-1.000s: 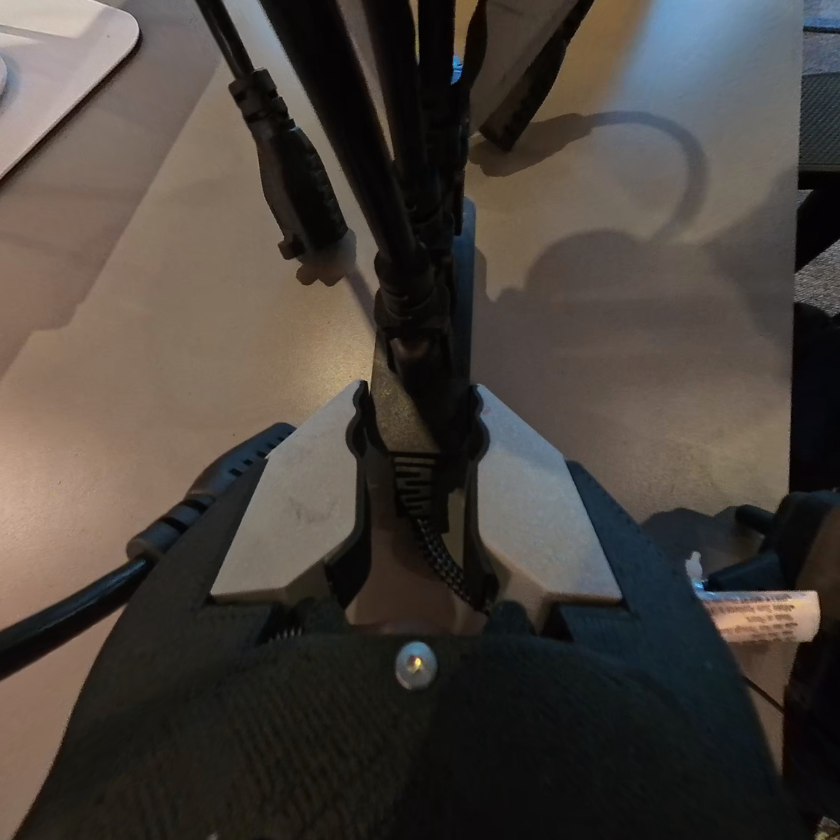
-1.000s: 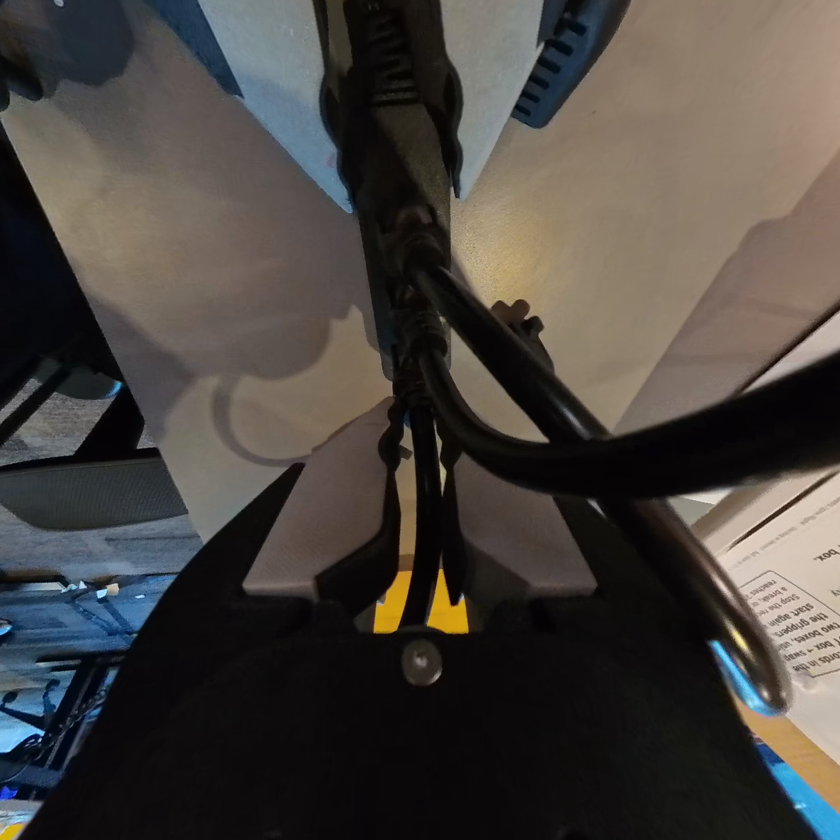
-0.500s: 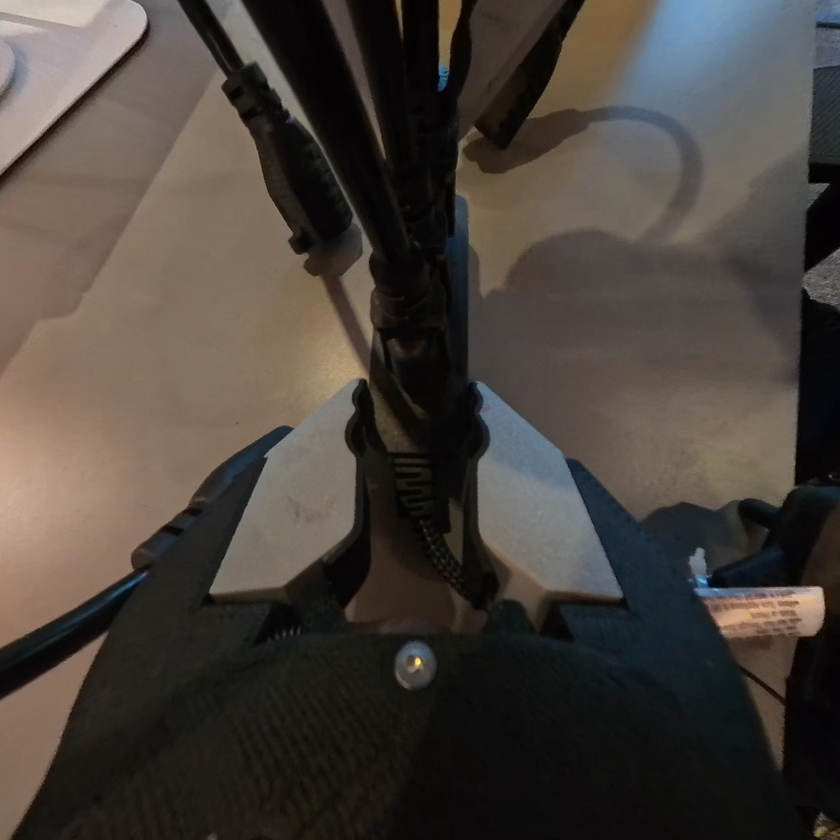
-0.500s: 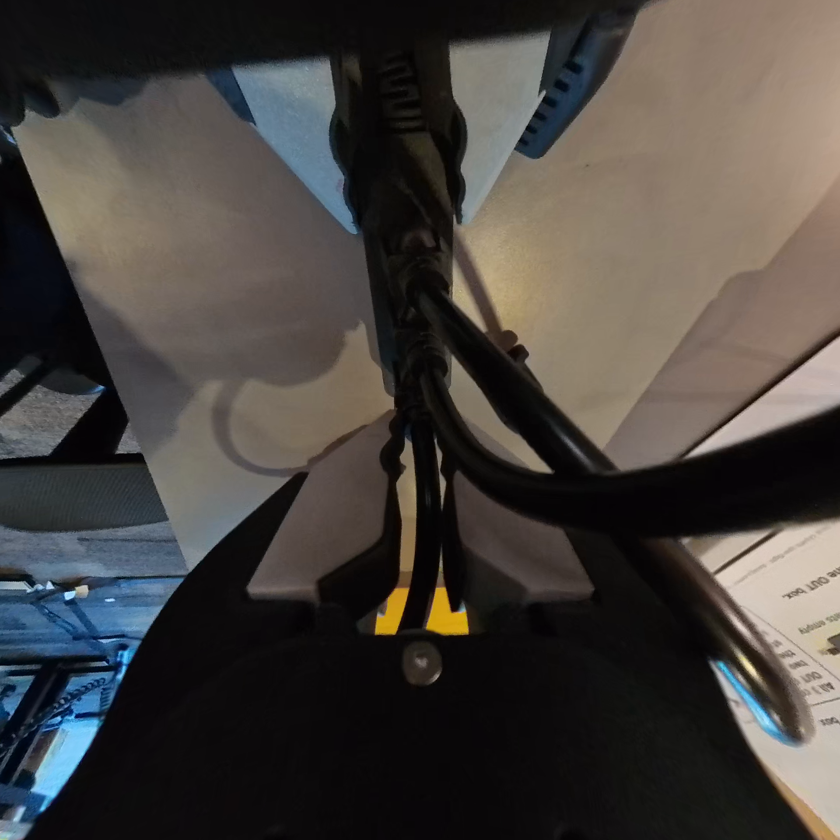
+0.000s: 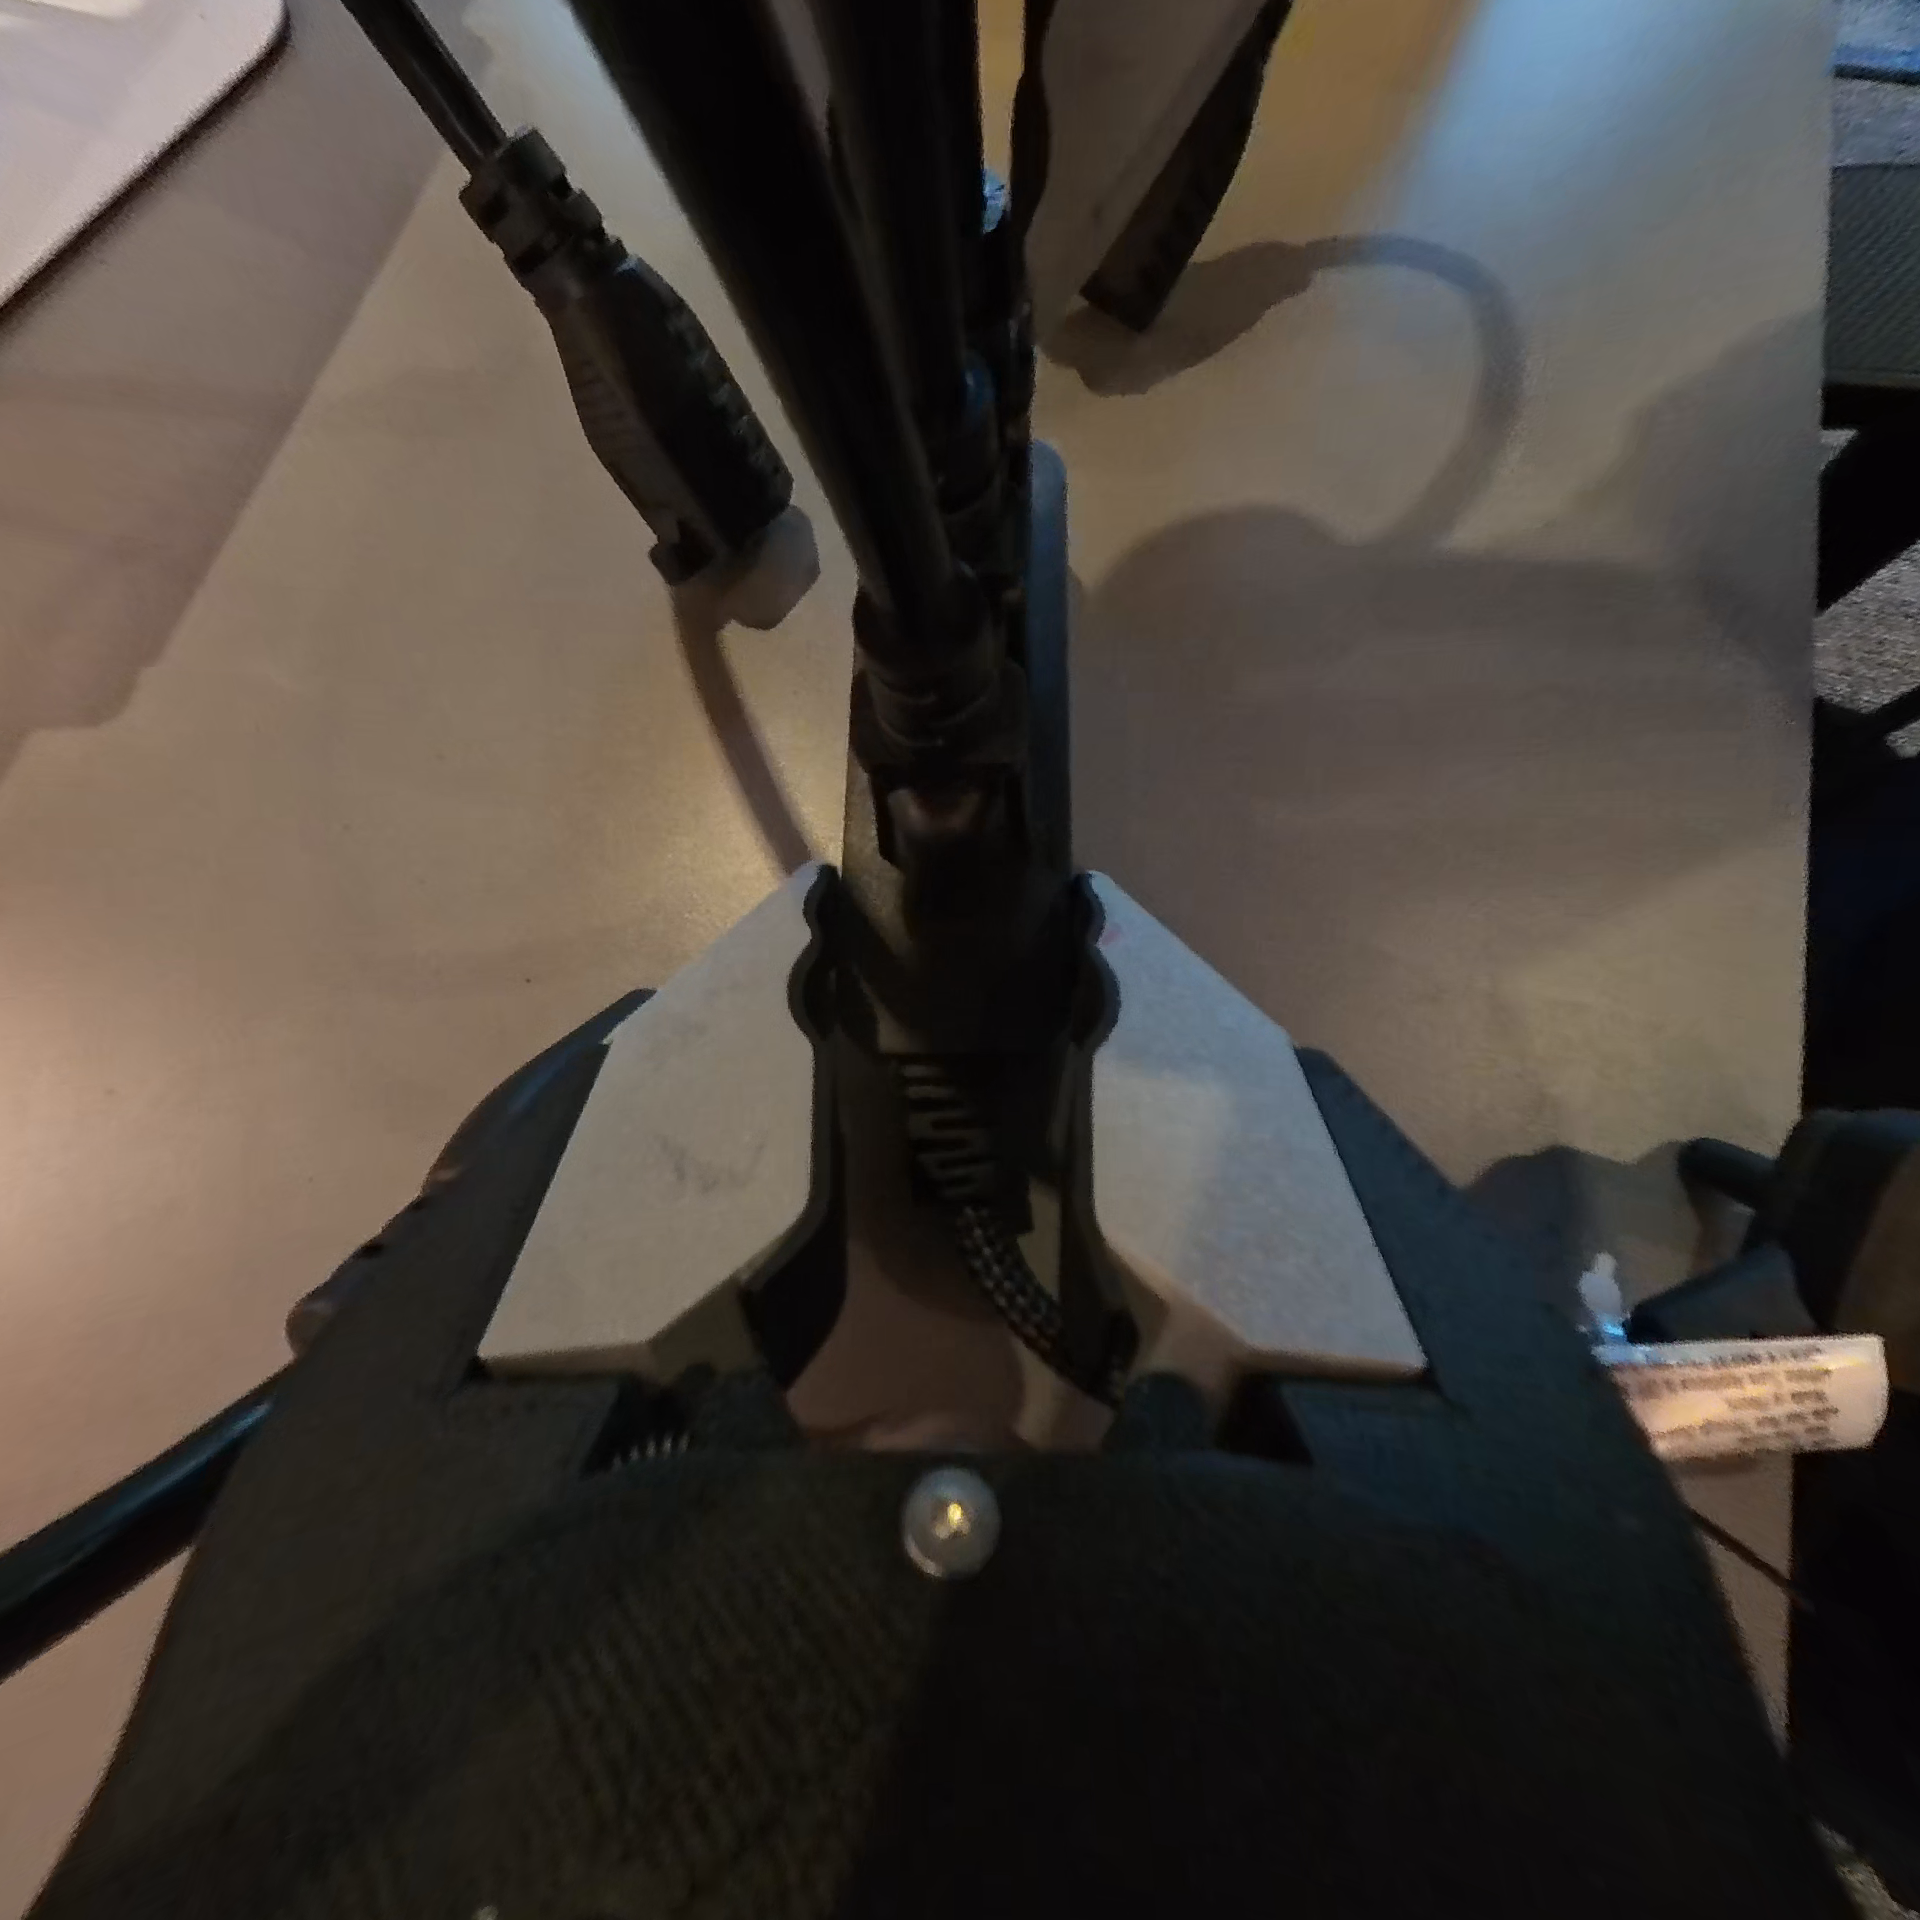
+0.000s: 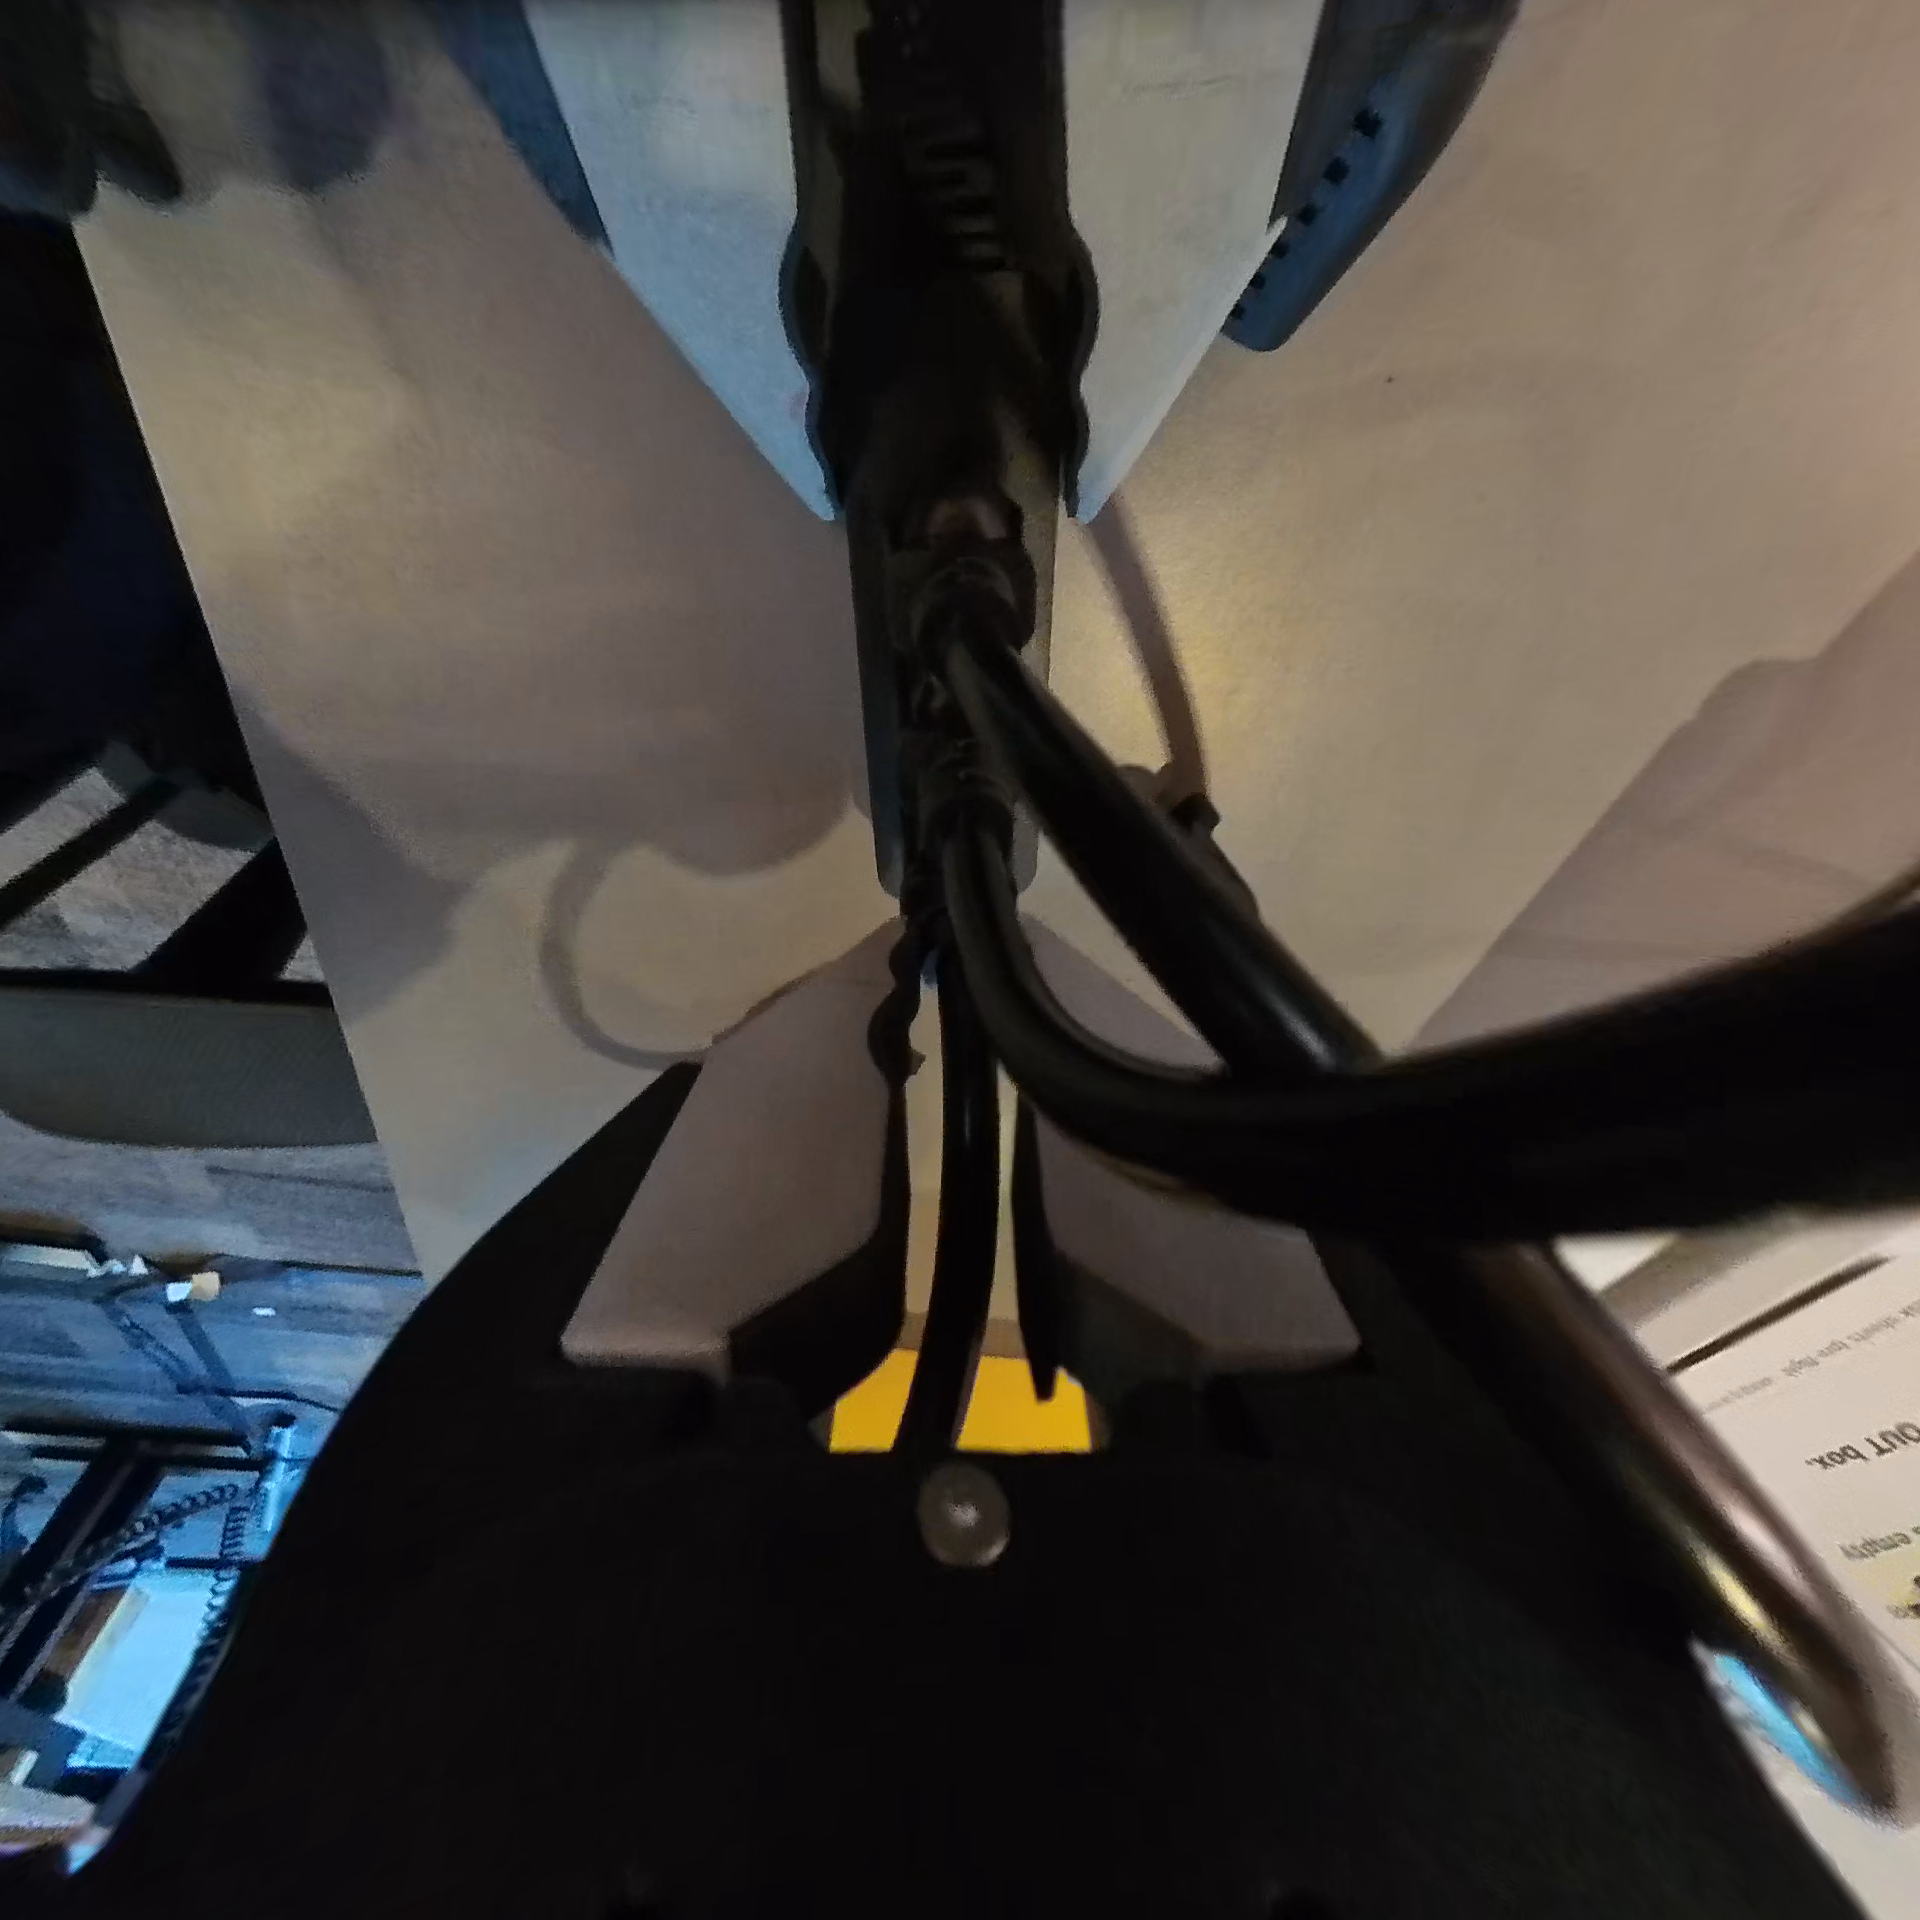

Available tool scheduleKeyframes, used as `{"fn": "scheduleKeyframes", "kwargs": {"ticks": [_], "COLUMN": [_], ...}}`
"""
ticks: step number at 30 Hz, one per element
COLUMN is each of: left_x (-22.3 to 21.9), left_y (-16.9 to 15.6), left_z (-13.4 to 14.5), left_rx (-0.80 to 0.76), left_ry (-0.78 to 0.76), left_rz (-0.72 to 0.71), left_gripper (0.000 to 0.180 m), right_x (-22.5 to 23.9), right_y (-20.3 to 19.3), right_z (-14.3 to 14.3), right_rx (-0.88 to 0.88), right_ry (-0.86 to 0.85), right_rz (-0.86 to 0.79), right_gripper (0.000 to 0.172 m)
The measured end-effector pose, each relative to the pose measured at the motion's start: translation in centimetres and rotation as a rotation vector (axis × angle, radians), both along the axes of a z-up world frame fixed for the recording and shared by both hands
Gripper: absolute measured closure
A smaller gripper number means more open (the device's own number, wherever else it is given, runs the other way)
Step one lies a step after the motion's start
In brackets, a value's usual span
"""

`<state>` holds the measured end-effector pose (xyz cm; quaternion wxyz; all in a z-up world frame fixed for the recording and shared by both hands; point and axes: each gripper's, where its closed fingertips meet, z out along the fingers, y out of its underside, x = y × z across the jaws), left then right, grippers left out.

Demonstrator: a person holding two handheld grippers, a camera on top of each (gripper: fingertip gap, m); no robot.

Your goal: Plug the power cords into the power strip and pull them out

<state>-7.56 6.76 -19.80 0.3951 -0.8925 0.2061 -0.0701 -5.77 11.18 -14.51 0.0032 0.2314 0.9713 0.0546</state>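
The black power strip [image 5: 1039,665] stands on its narrow edge on the tan table [image 5: 364,883], serving as the only holder here: three black power cords [image 6: 977,748] are seated in a row along its socket face, their cables rising toward the far side. The left gripper [image 5: 954,925] is clenched on the strip's near end, both pads pressed to its sides, with the strip's braided cable [image 5: 1013,1278] running back between the fingers. The right gripper [image 6: 961,997] faces it from the far end, its fingers closed on a thin black cord [image 6: 961,1195] (the farthest of the three plugged in). One loose plug [image 5: 665,416] lies on the table left of the strip, just beside it. Open table spreads to the left and right of the strip; the right edge [image 5: 1813,727] drops to dark floor, and a white tag [image 5: 1756,1403] lies near it.
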Motion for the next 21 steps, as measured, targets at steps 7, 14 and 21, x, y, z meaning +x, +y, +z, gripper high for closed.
{"fn": "scheduleKeyframes", "kwargs": {"ticks": [7,14,21], "left_x": [0.0,-0.3,0.4], "left_y": [0.2,0.3,-0.2], "left_z": [0.1,0.2,0.2], "left_rx": [0.019,0.020,-0.019], "left_ry": [0.005,0.009,-0.042], "left_rz": [-0.002,0.016,-0.004], "left_gripper": [0.138,0.138,0.124], "right_x": [0.0,4.4,7.6], "right_y": [1.1,-2.1,-3.5], "right_z": [2.3,12.4,5.3], "right_rx": [0.054,-0.590,-0.728], "right_ry": [0.285,0.807,0.835], "right_rz": [0.043,-0.104,-0.129], "right_gripper": [0.157,0.134,0.114]}}
